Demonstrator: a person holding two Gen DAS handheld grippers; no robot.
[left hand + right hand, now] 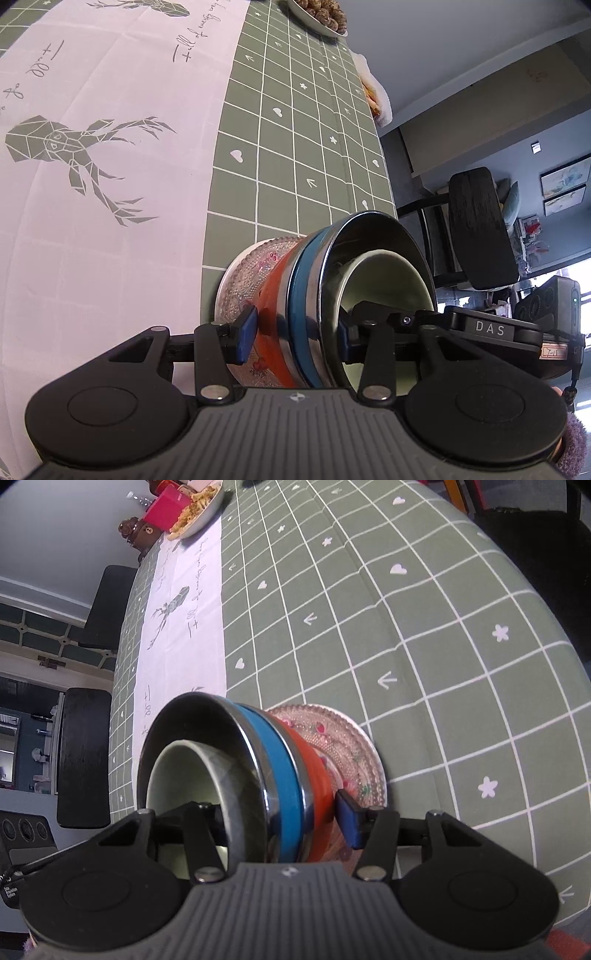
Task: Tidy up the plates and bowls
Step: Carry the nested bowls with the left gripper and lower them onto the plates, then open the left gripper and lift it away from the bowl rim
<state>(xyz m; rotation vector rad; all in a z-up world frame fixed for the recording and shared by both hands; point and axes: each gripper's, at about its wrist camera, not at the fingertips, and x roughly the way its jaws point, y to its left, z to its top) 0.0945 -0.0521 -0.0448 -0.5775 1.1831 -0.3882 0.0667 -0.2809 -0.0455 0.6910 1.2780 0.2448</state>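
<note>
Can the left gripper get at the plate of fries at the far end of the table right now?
Probably not. The left gripper is shut on the bowl stack, which the right gripper also clamps. The plate of fries lies far across the tablecloth; the stack must be released first.

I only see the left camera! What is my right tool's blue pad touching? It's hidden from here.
Observer: The right tool has its blue pad against the outside of the orange bowl, just above the rim of the patterned clear glass plate.
Operator: What's at the far end of the green checked tablecloth?
Observer: A pink-red box sits beside a pale dish of yellow food strips.
Operator: Anything cute there?
Observer: Yes, a brown bear-shaped figure stands at the table edge near that box.
</note>
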